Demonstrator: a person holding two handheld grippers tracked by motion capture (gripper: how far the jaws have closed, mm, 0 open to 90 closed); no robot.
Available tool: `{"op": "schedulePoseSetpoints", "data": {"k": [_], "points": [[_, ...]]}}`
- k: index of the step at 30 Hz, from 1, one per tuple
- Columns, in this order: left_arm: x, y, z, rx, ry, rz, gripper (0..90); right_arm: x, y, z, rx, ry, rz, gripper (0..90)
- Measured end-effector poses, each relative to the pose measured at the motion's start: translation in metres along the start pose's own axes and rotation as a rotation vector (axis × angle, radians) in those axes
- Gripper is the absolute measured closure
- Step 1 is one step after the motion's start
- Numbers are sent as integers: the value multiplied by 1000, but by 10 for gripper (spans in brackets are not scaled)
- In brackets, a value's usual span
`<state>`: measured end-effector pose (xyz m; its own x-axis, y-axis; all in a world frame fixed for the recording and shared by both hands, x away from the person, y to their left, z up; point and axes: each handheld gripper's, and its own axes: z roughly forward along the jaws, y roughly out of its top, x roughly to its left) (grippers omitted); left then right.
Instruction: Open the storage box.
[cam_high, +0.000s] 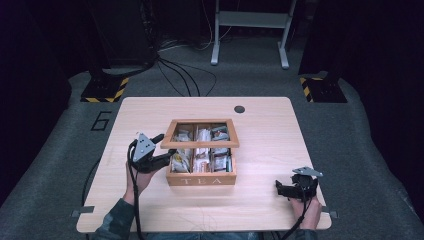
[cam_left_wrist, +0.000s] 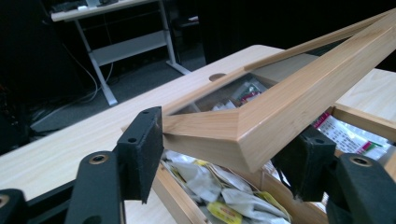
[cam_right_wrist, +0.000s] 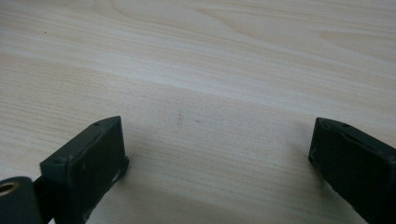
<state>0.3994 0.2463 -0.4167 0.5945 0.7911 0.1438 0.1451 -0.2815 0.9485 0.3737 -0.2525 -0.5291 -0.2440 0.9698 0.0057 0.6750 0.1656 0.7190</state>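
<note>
A wooden tea box (cam_high: 201, 176) is seen at the middle of the table (cam_high: 260, 210), its glass-paned lid (cam_high: 200, 143) raised at the near side and tilted up, hinged presumably along the far edge. The lid's near-left corner is grasped by the left gripper (cam_high: 161, 150), one jaw set against the left face of the frame and the other under its near edge; the hold is judged to serve for swinging the lid up or down, though which cannot be told. Sachets (cam_left_wrist: 219, 193) are exposed in the compartments beneath; their print is too small to be read. "TEA" is lettered on the box's near wall; a "6" (cam_high: 102, 120) is marked on the floor at the far left. The right gripper (cam_high: 288, 189) is rested near the table's near-right corner, well apart from the box, jaws spread wide over bare wood, nothing between them; it is judged to be idle.
</note>
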Motion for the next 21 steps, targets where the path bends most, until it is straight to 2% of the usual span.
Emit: {"op": "schedulePoseSetpoints", "data": {"k": [21], "points": [[23,29,7,-24,12,36,517,0,0,0,-1,0,1,35]]}}
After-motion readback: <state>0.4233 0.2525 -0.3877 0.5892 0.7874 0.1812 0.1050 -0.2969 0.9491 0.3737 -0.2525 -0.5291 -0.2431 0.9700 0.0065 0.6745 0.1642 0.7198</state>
